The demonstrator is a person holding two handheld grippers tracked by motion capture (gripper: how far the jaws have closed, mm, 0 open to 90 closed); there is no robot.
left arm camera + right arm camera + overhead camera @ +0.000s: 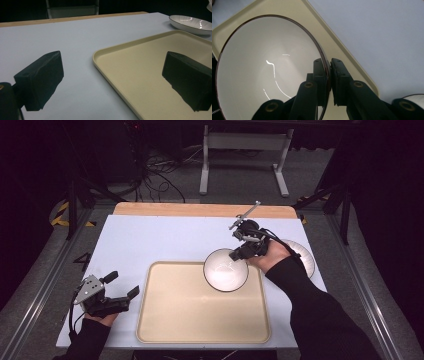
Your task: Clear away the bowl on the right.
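A white bowl (225,270) with a thin dark rim hangs over the far right corner of the beige tray (190,320). My right gripper (239,254) is shut on the bowl's rim, one jaw inside and one outside, as the right gripper view shows on the bowl (262,72) with the gripper (329,72) pinching its edge above the tray (342,50). My left gripper (125,290) rests open near the table's front left, beside the tray's left edge. In the left gripper view its jaws stand wide apart, gripper (112,75), astride the tray rim (100,65), with nothing between them.
A white plate (302,257) lies on the table to the right of the tray, partly behind my right hand; the plate (192,23) also shows in the left gripper view. The pale blue table top (150,240) has a wooden strip along its far edge.
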